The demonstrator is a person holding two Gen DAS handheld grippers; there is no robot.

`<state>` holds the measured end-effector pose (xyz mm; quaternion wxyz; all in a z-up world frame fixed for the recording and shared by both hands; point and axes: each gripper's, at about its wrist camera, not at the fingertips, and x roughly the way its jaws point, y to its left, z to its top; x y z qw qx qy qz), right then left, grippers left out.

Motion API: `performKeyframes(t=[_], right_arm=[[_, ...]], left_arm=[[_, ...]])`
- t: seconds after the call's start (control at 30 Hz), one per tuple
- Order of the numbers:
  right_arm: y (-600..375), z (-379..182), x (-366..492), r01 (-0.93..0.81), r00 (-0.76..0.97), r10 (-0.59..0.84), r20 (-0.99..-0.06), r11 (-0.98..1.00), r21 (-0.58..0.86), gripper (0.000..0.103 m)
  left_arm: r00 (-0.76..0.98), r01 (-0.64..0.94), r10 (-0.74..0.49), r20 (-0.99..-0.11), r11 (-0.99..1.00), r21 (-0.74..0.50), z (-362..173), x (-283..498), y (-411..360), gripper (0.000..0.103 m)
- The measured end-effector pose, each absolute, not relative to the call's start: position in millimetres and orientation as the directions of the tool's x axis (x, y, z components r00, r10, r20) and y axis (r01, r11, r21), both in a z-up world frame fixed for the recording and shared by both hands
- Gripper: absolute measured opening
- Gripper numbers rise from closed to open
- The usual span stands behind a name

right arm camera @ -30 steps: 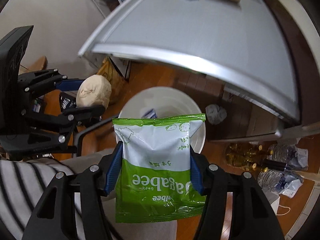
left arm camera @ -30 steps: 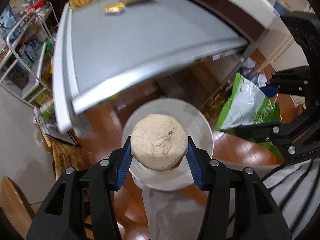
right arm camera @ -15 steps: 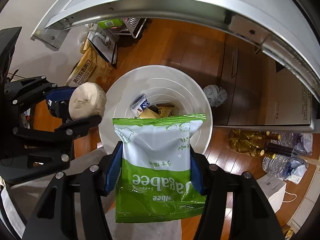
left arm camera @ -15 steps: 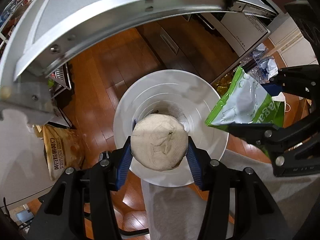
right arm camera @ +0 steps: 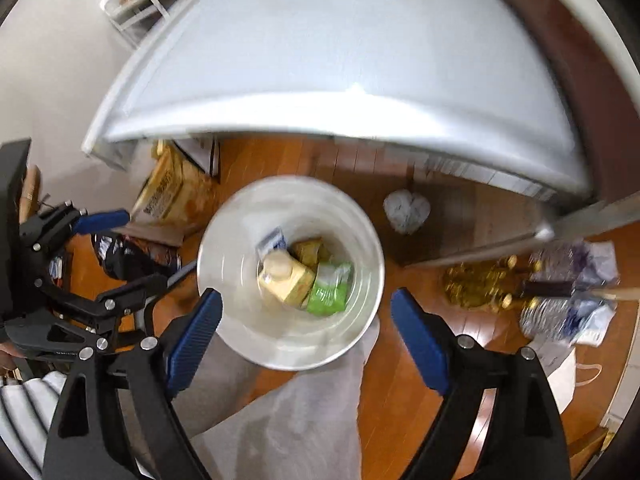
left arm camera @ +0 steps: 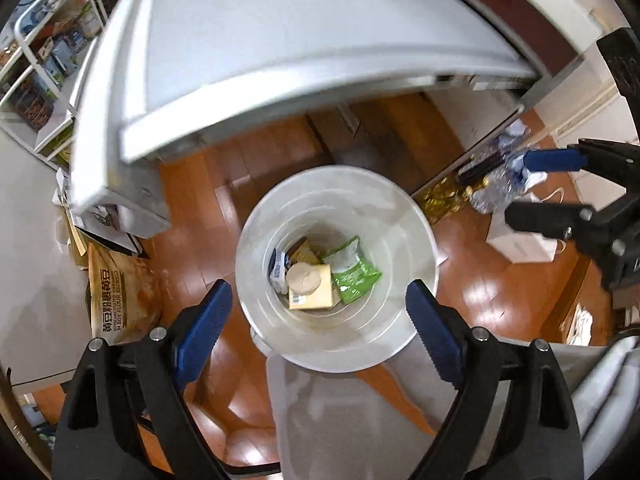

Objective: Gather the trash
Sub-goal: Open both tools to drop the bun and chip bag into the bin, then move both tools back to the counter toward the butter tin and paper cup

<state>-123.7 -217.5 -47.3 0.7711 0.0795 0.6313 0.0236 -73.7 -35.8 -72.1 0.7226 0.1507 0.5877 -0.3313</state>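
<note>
Left wrist view: my left gripper (left arm camera: 316,304) and right gripper (right arm camera: 306,312) are opening, nothing between them; the beige crumpled paper ball (left arm camera: 305,279) and green-white snack bag (left arm camera: 352,272) lie at the round white plastic bin's (left arm camera: 400,216) bottom.

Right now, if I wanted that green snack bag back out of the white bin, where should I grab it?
Probably by its upper crinkled edge, coming straight down through the white bin's open top. The green snack bag leans on the bin wall beside the yellow carton, so that edge faces up, nearest the opening.
</note>
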Motion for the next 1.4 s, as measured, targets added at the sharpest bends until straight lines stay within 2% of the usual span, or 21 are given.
performKeyframes(t=[0.2,0.33,0.57,0.8,1.1,1.4], right_arm=[[-219,18,-104,0.045,0.396,0.039,-0.918,0.997,0.062,0.098],[-229,43,-72,0.078,0.489,0.002,-0.872,0.996,0.046,0.098],[-248,58,-7,0.12,0.54,-0.066,-0.839,0.993,-0.001,0.098],[-266,41,66,0.121,0.502,-0.12,-0.857,0.99,-0.067,0.098],[-266,14,153,0.094,0.443,-0.119,-0.889,0.992,-0.086,0.098],[-257,-16,205,0.015,0.377,-0.191,-0.906,0.98,-0.201,0.098]], left_arm=[[0.22,0.653,-0.379,-0.899,0.742,-0.154,-17,-61,-32,0.09],[0.352,0.649,-0.387,-0.852,0.757,-0.076,13,-40,-43,0.1],[0.46,0.633,-0.357,-0.813,0.774,0.017,21,23,-68,0.101],[0.435,0.634,-0.346,-0.831,0.773,0.01,7,88,-94,0.101],[0.4,0.617,-0.366,-0.84,0.786,-0.049,1,120,-105,0.101],[0.422,0.657,-0.344,-0.839,0.754,0.021,-2,130,-117,0.101]])
